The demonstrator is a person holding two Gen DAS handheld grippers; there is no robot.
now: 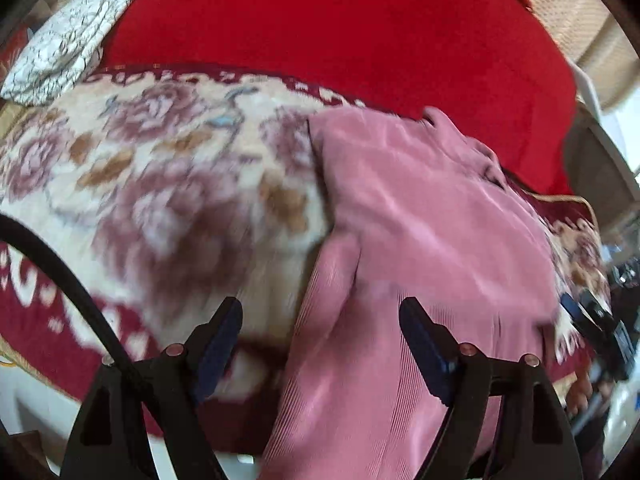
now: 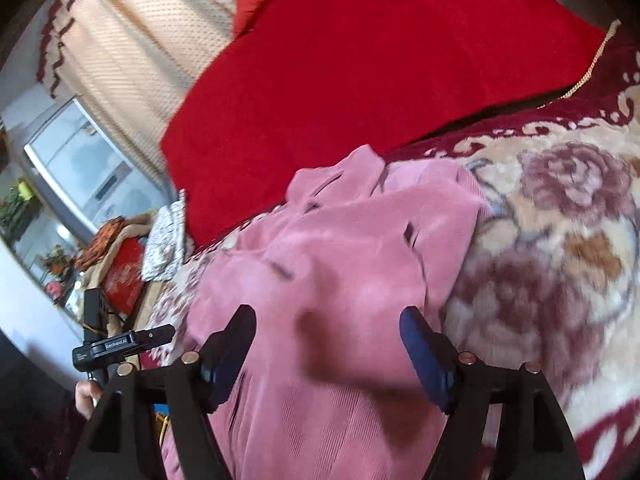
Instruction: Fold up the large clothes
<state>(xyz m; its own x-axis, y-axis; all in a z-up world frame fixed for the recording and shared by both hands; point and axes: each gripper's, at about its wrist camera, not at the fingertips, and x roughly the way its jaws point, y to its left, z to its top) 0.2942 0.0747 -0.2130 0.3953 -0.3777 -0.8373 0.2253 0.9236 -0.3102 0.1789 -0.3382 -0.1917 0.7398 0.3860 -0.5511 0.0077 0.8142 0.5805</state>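
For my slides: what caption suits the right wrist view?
Open right tool above a pink corduroy garment lying on a floral blanket.

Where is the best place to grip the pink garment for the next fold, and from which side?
Probably the long side edge of the pink garment where it meets the floral blanket. There the edge lies free and raised, so jaws can come from the blanket side and slide under it.
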